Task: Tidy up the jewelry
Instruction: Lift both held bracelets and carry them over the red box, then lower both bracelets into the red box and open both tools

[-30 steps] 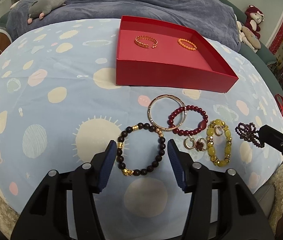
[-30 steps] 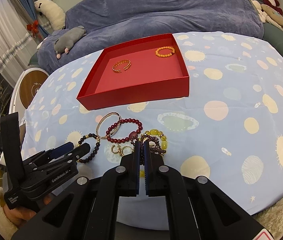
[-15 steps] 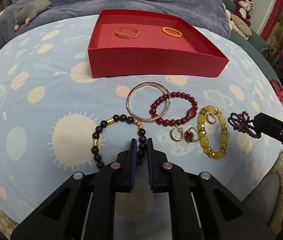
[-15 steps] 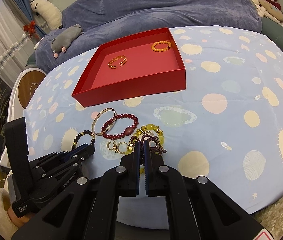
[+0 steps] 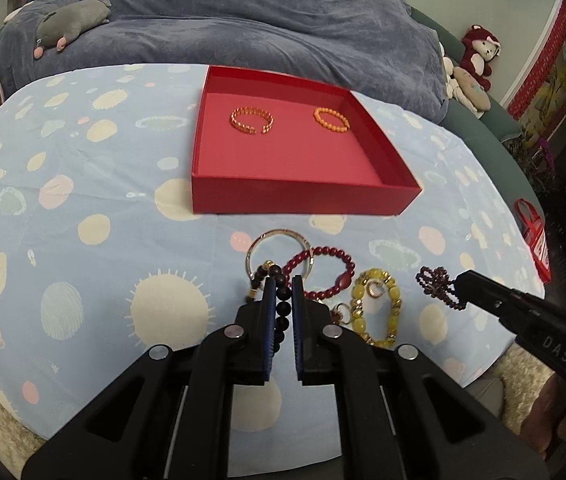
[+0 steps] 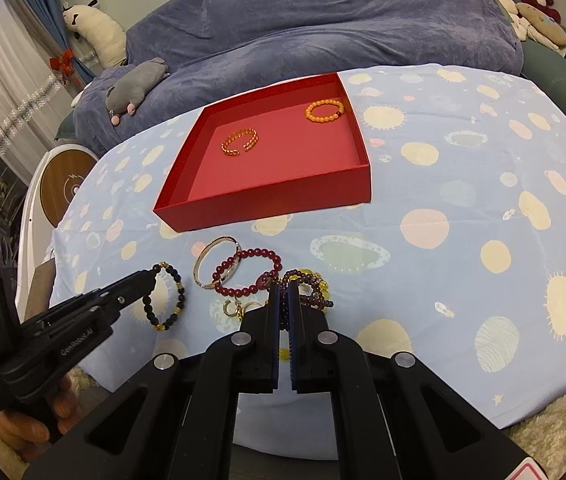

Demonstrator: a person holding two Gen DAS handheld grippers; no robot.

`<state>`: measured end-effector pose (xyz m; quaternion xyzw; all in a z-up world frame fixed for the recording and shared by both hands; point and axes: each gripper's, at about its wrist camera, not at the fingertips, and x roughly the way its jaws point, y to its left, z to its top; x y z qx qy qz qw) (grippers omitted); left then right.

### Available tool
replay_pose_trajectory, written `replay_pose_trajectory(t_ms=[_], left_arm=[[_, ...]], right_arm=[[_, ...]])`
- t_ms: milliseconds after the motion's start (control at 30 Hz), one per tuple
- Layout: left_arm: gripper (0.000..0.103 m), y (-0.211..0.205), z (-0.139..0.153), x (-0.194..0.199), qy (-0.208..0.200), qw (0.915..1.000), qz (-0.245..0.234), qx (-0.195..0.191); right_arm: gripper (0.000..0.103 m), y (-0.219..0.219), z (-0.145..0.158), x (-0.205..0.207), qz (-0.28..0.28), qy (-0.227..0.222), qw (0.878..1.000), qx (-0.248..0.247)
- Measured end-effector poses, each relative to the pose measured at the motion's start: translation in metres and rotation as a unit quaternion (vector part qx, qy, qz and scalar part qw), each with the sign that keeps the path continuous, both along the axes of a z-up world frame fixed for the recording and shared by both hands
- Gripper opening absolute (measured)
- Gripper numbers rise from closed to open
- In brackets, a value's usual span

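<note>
Dark bead bracelet (image 5: 281,304) pinched in left claw (image 5: 281,286).

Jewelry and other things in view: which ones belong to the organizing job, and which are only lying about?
Belong to the job:
- red box
- dark bead bracelet, held in left gripper
- purple bead bracelet, held in right gripper
- yellow bead bracelet
- red bead bracelet

Only lying about:
- grey plush toy
- blue blanket
</note>
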<state>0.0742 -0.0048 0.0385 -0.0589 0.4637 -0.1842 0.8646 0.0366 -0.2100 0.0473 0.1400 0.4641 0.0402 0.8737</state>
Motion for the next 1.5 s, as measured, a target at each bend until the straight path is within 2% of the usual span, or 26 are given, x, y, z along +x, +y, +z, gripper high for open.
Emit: replay_pose_trajectory(t_ms=[167, 300, 467, 600, 733, 1000, 1233, 1267, 1300, 1367, 1400, 1500], left_arm=[[0.007, -0.002, 0.05, 0.021, -0.046, 0.9989, -0.008, -0.006], [0.007, -0.01, 0.085, 0.054, -0.089, 0.996, -0.015, -0.005], [0.008, -0.028, 0.103, 0.109, -0.123, 0.9921, -0.006, 0.025], [0.008, -0.037, 0.084, 0.153, -0.109, 0.9927, 0.014, 0.049], [0.008, -0.05, 0.047, 0.187, -0.069, 0.9954, 0.018, 0.064], [0.008, -0.068, -0.011, 0.213, -0.027, 0.9959, 0.018, 0.085], [0.008, -0.067, -0.019, 0.218, -0.019, 0.9974, 0.023, 0.066], [0.015, -0.067, -0.016, 0.217, -0.02, 0.9976, 0.024, 0.062], [0.034, -0.066, -0.013, 0.217, -0.02, 0.9974, 0.028, 0.062], [0.056, -0.061, -0.004, 0.212, -0.034, 0.9971, 0.041, 0.055], [0.061, -0.059, 0.002, 0.209, -0.042, 0.9964, 0.048, 0.055], [0.061, -0.049, 0.017, 0.199, -0.052, 0.9959, 0.055, 0.049]], right_arm=[[0.004, -0.001, 0.035, 0.02, 0.019, -0.034, 0.999, -0.012], [0.004, -0.003, 0.065, 0.054, 0.031, -0.068, 0.997, -0.019], [0.004, -0.011, 0.084, 0.107, 0.024, -0.096, 0.994, -0.036], [0.004, -0.021, 0.067, 0.151, 0.012, -0.081, 0.995, -0.057], [0.004, -0.025, 0.033, 0.186, 0.011, -0.048, 0.997, -0.064], [0.004, -0.021, -0.015, 0.222, 0.013, -0.009, 0.999, -0.05], [0.007, -0.022, -0.027, 0.235, 0.011, -0.002, 0.999, -0.032], [0.01, -0.021, -0.024, 0.234, 0.01, -0.005, 0.999, -0.034], [0.015, -0.022, -0.021, 0.234, 0.009, -0.007, 0.999, -0.039], [0.025, -0.024, -0.013, 0.229, 0.007, -0.018, 0.999, -0.039], [0.031, -0.025, -0.008, 0.225, 0.004, -0.024, 0.999, -0.037], [0.035, -0.029, 0.007, 0.209, 0.004, -0.036, 0.999, -0.031]])
